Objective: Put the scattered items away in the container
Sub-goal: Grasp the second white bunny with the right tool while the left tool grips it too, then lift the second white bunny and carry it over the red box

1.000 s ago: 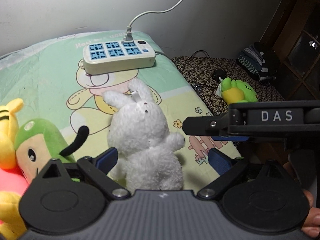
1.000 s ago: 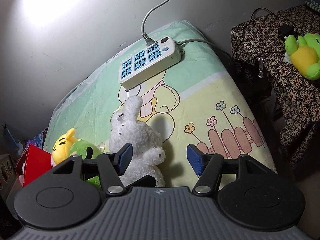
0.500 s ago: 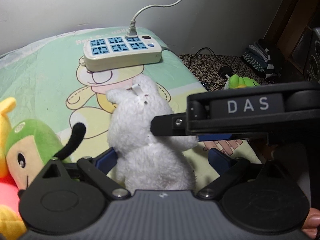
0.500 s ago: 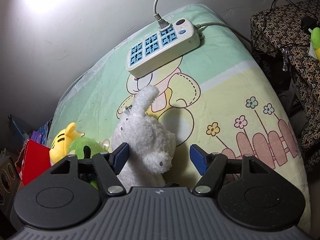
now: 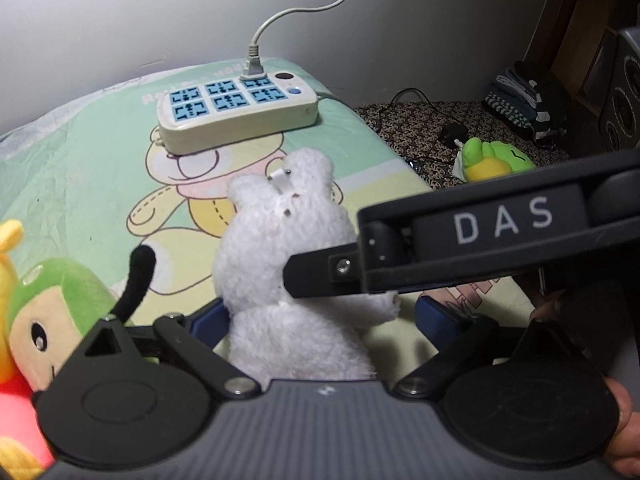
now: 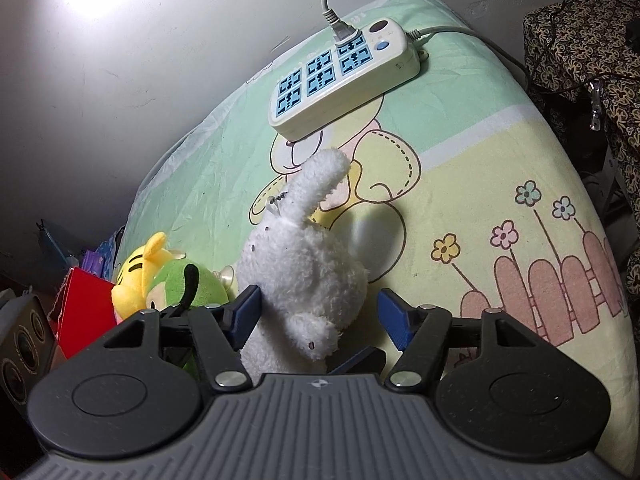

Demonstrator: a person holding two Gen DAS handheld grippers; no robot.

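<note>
A white plush rabbit (image 5: pixel 280 248) lies on the cartoon bedsheet (image 5: pixel 80 168), ears toward the wall. My left gripper (image 5: pixel 320 318) is open, and the rabbit's lower body sits between its blue pads (image 5: pixel 208 320). My right gripper (image 6: pixel 320 318) is open too and straddles the same rabbit (image 6: pixel 304 264) from the other side. One of its black fingers (image 5: pixel 320 276) crosses the rabbit's front in the left wrist view. A green plush with a black antenna (image 5: pixel 60 312) and a yellow plush (image 6: pixel 136 276) lie just left of the rabbit. I see no container clearly.
A white power strip (image 5: pixel 236 110) with a plugged cord lies on the sheet near the wall. A green frog plush (image 5: pixel 496 160) sits on a patterned side table (image 5: pixel 420 120) to the right. A red box (image 6: pixel 80 304) and a speaker (image 6: pixel 24 344) stand left of the bed.
My right gripper has come in from the right and now reaches around the rabbit. The left gripper has edged forward. Both have stayed open.
</note>
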